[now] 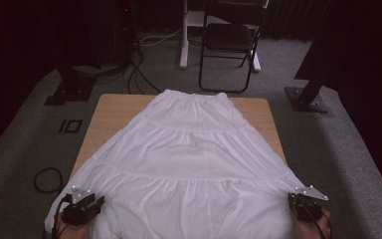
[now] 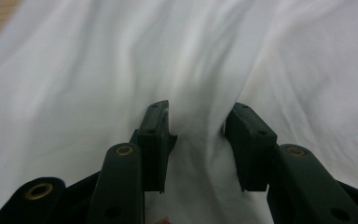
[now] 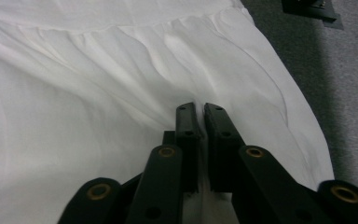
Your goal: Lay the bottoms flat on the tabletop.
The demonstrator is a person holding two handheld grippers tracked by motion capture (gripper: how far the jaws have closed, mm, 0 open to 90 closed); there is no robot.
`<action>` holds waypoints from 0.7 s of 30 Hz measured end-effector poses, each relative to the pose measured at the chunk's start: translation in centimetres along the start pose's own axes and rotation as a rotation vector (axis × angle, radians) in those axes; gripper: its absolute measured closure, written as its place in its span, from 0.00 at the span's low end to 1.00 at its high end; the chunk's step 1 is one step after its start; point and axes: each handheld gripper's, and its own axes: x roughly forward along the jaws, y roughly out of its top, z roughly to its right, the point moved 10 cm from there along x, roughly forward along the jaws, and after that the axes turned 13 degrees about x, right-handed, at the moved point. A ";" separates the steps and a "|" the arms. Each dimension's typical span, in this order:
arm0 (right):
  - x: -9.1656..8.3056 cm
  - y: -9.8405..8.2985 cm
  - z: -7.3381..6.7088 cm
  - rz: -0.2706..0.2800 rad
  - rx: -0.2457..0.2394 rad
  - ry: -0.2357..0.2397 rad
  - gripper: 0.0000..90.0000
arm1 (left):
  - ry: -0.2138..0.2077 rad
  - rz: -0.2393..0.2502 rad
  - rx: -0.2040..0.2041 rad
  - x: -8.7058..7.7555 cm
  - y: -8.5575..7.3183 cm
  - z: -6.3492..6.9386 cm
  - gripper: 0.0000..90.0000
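Clearly the white tiered skirt (image 1: 194,159) is lying spread across the tabletop (image 1: 110,112); right tongs (image 3: 199,108) are pinching its hem, left tongs (image 2: 196,116) are standing half-wide around a fold, risking that corner slipping and the skirt dragging unevenly

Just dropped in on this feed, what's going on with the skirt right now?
A person is working a white tiered skirt spread over a wooden table, waistband at the far end. Each hand holds a gripper at a near hem corner. The right gripper has its jaws pinched together on a fold of the fabric. The left gripper has its jaws apart with a ridge of cloth bunched between them, not yet clamped.
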 end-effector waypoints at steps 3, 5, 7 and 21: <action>-0.9 -0.3 -0.5 0.039 0.018 0.102 0.67 | 0.014 -0.015 0.016 -0.2 -0.1 0.0 0.84; -1.5 -0.6 -0.5 0.064 0.023 0.131 0.58 | 0.033 -0.025 0.038 -0.2 -0.1 0.0 0.88; -2.0 -0.7 -0.7 0.082 0.031 0.152 0.53 | 0.038 -0.026 0.053 -0.3 0.0 0.2 0.90; -4.1 0.1 -3.3 0.201 0.006 0.202 0.44 | 0.021 0.153 0.014 -1.8 1.4 0.1 0.62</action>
